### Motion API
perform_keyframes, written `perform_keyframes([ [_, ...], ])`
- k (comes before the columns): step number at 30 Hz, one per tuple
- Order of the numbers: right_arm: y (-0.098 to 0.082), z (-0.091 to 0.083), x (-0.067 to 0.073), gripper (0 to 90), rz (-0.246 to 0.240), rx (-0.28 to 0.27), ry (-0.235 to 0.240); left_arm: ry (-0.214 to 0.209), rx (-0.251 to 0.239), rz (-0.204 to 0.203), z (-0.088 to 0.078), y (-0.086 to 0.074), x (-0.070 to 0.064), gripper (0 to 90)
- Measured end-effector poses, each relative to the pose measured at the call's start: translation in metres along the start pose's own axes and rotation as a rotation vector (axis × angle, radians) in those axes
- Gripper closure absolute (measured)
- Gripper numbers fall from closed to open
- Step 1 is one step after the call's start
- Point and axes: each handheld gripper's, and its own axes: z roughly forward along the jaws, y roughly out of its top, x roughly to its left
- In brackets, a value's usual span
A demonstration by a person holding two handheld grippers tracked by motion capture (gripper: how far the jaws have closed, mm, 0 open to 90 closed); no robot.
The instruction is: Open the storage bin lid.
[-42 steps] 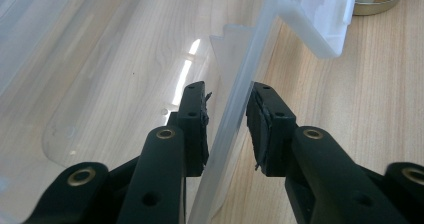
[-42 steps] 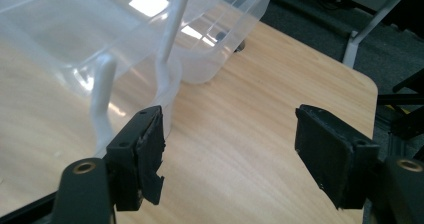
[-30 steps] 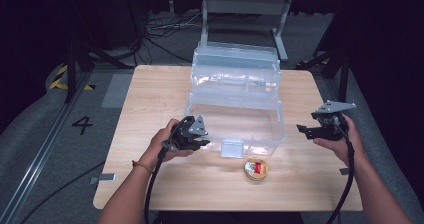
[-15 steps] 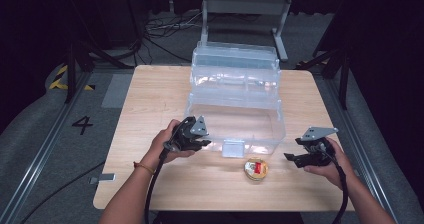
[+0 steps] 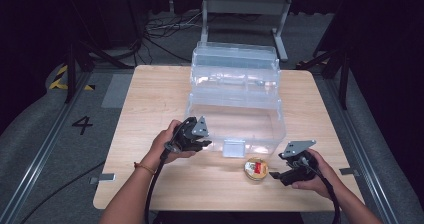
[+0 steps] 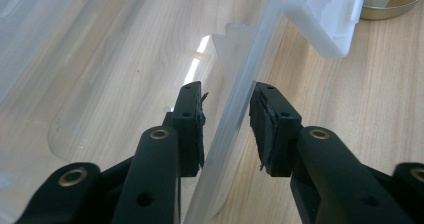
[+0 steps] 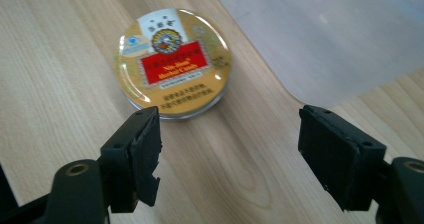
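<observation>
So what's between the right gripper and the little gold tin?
Just bare wooden table: in the right gripper view, the open right gripper points at the tin.

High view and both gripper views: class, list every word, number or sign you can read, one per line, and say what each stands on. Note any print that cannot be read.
"4": dark numeral on the grey floor mat left of the table.
Round tin: a red label with pale lettering, a crest and a white band above it, all too blurred to read.
Clear plastic box: no print to be seen.
</observation>
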Motion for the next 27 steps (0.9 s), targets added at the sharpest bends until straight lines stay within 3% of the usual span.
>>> perform_keyframes([
  [3,0.007,0.004,0.005,25.4,0.002,0.001,0.018,0.034,0.016,0.001,0.001,0.001,-0.004,63.7],
  [8,0.017,0.013,0.013,22.8,-0.008,0.016,0.046,0.022,0.019,0.004,0.001,0.003,-0.005,59.0],
  [16,0.028,0.021,0.02,20.9,-0.012,0.053,0.03,0.034,-0.002,-0.027,-0.003,0.004,-0.004,51.7],
  [19,0.034,0.028,0.022,20.8,-0.007,0.112,0.011,0.029,0.003,-0.031,-0.005,0.003,-0.003,50.1],
  [22,0.035,0.031,0.023,20.5,0.007,0.13,0.023,0.024,-0.001,-0.032,-0.005,0.002,-0.002,49.7],
  [23,0.038,0.035,0.024,19.3,0.004,0.166,0.015,0.021,-0.005,-0.038,-0.005,0.001,-0.002,49.5],
  [27,0.044,0.041,0.024,19.2,0.002,0.192,0.019,0.021,0.011,-0.055,-0.003,0.0,0.0,49.0],
])
